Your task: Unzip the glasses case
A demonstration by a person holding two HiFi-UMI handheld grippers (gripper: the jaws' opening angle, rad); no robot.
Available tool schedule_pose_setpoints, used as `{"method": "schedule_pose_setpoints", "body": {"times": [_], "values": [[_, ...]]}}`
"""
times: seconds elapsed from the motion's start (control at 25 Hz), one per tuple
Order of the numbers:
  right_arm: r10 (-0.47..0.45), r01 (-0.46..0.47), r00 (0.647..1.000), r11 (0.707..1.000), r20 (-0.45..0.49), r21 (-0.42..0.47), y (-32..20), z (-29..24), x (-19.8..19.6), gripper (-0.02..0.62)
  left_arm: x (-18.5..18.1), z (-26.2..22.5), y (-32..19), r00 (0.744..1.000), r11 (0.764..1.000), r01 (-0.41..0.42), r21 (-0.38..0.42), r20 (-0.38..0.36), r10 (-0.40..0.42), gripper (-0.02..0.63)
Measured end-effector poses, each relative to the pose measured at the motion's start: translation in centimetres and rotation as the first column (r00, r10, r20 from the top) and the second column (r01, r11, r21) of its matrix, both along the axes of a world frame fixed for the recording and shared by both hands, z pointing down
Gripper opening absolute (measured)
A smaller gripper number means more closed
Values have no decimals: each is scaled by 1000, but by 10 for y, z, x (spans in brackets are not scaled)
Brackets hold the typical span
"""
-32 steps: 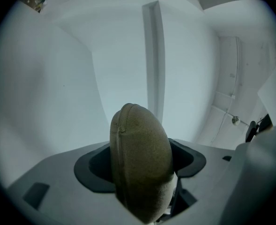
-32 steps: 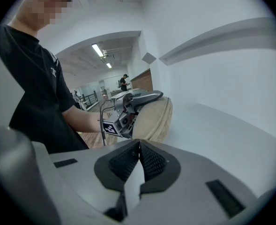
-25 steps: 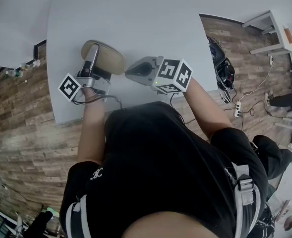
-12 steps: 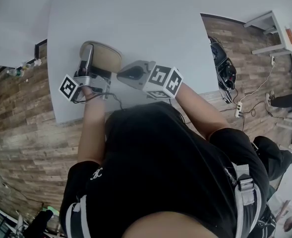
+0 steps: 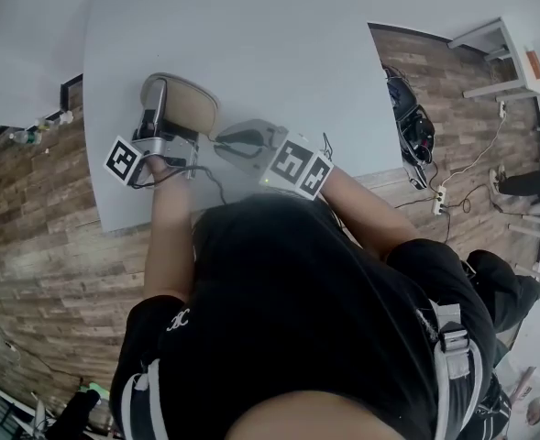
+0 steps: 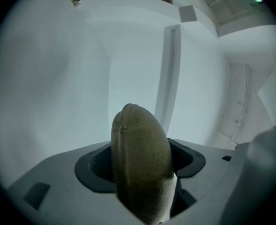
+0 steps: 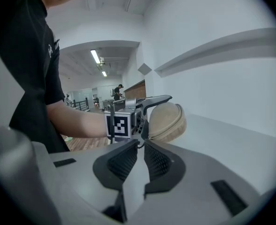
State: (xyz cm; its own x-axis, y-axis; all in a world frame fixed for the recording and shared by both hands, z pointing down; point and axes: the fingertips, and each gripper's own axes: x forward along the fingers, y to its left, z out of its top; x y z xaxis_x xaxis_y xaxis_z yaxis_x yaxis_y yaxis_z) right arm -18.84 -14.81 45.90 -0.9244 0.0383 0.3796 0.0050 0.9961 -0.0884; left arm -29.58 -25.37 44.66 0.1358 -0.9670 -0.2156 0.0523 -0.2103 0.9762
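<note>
**Case clamped on the left, right gripper pinched shut at the zip end**

Your left gripper (image 5: 156, 99) grasps the case (image 5: 194, 106) across its body, one jaw over the top and one beneath. It holds the case just above the tabletop (image 5: 251, 44), near the edge closest to you. In the left gripper view the case stands on edge between the pads and fills the gap.

Your right gripper (image 7: 138, 142) is clenched, with its tips closed together right at the case's near end. Something small and dark sits at those tips. It may be the zip pull, but it is too small to tell.

The case looks like a rigid shell under a soft, felt-like tan cover. Judging by that, it should be light and should take a firm clamp without giving, and the fabric should grip the pads well. The zip (image 7: 167, 130) runs round the rim, so the body hold suits you: it leaves the seam free.

Take hold only of the pull tab, which is small and likely to slip out of the tips. Draw it along the seam's curve, not straight away from the case, or the case may twist in the left gripper.
</note>
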Motion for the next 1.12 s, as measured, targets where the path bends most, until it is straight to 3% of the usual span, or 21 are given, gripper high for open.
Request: {"method": "schedule_pose_setpoints", "body": {"times": [0.16, 0.28, 0.44, 0.52, 0.6, 0.68, 0.72, 0.84, 0.88, 0.96, 1.04, 1.12], "values": [[80, -77, 996, 994, 35, -83, -17, 5, 30, 98, -2, 18, -11, 988, 996, -62, -71, 136, 71, 334], [194, -188, 981, 969, 26, -160, -40, 16, 48, 153, 0, 59, -12, 960, 970, -112, -215, 227, 161, 336], [257, -256, 966, 946, -24, -198, -51, 34, 68, 154, 28, 119, -10, 880, 877, -187, -442, 321, 350, 336], [255, -258, 966, 945, -43, -202, -49, 42, 71, 153, 48, 138, -10, 833, 830, -246, -501, 329, 445, 336], [245, -250, 968, 945, -53, -211, -46, 48, 72, 153, 64, 148, -14, 784, 798, -300, -523, 342, 518, 336], [236, -243, 970, 946, -61, -215, -41, 52, 73, 153, 76, 160, -18, 712, 763, -322, -561, 387, 585, 336], [234, -243, 970, 946, -65, -213, -40, 53, 73, 153, 79, 170, -20, 660, 736, -316, -599, 418, 624, 336], [253, -262, 965, 943, -68, -206, -43, 56, 77, 153, 77, 202, -24, 451, 632, -243, -736, 491, 745, 336], [264, -272, 962, 940, -66, -208, -45, 56, 79, 153, 76, 209, -26, 393, 607, -226, -762, 499, 772, 336], [283, -291, 957, 932, -64, -217, -49, 57, 86, 153, 77, 213, -31, 330, 583, -214, -784, 503, 799, 336], [295, -302, 953, 926, -66, -225, -50, 58, 93, 153, 74, 214, -36, 289, 580, -179, -794, 522, 803, 337], [295, -304, 953, 924, -74, -230, -52, 60, 97, 153, 65, 217, -39, 221, 576, -102, -811, 546, 808, 341]]}}
